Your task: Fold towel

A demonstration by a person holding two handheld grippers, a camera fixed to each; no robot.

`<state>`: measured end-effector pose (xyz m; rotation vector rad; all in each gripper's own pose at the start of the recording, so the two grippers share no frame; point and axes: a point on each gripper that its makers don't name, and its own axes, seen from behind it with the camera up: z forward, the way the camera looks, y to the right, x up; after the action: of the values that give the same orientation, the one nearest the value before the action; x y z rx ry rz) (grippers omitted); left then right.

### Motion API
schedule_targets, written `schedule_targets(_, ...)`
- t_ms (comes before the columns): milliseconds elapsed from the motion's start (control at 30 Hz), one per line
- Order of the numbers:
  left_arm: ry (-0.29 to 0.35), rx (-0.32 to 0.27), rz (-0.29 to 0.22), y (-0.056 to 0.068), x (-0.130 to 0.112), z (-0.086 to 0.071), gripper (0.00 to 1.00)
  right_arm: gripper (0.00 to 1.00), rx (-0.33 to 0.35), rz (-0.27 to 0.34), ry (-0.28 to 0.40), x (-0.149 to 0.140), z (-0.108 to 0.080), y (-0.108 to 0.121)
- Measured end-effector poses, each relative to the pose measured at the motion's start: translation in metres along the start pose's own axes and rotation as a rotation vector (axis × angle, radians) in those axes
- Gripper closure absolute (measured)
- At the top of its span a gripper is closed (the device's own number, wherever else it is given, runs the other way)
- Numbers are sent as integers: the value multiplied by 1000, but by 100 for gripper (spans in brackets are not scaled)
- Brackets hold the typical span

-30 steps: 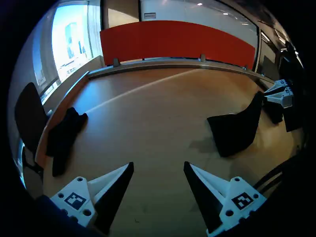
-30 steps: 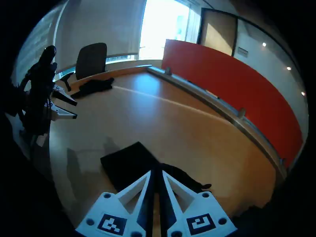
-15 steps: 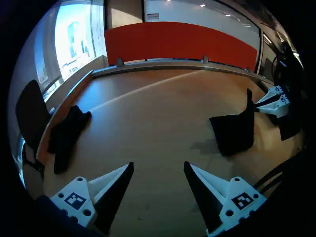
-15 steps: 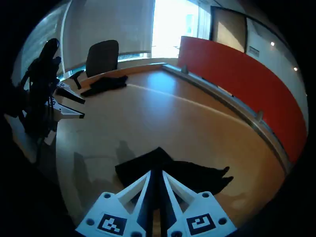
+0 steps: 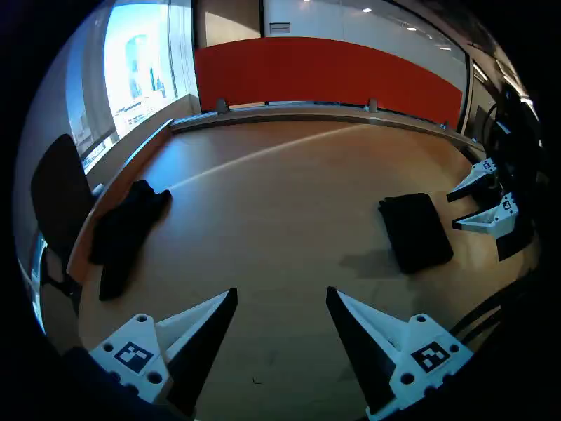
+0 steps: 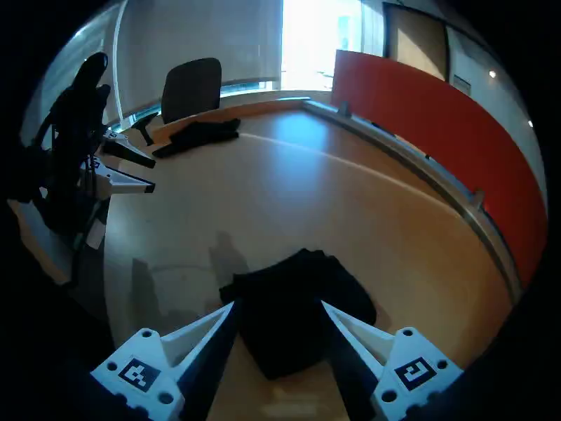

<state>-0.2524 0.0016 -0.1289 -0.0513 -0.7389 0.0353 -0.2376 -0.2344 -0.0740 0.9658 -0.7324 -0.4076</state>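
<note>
- The left gripper (image 5: pixel 280 291) stood spread apart at lower centre, above the table (image 5: pixel 280 189).
- The right gripper (image 6: pixel 280 303), also apart, framed the folded black towel (image 6: pixel 298 330) at lower centre.
- Square coded markers (image 5: pixel 133 356) sat on the fingers; the wall sign (image 5: pixel 279 28) was unreadable.

R gripper (image 6: pixel 279 303), clamped on the towel (image 5: pixel 415 231) 1 s ago w/ one edge pulled up off the table (image 5: pixel 280 189), has let go. Its fingers are now spread wide, w/ the towel lying btwn them in the right gripper view. Towel's raised flap has dropped; it now lies flat as a compact folded rectangle.
</note>
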Motion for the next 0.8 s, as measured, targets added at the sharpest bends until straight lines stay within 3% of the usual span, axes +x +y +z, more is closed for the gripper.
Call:
schedule_targets(467,5,-6,6,4,4,2,6,23,-22,22,-9,-11,-5,8)
schedule_targets(800,4,-9,11,5,6,3,6,23,-34,44,-56,-42,-5,6)
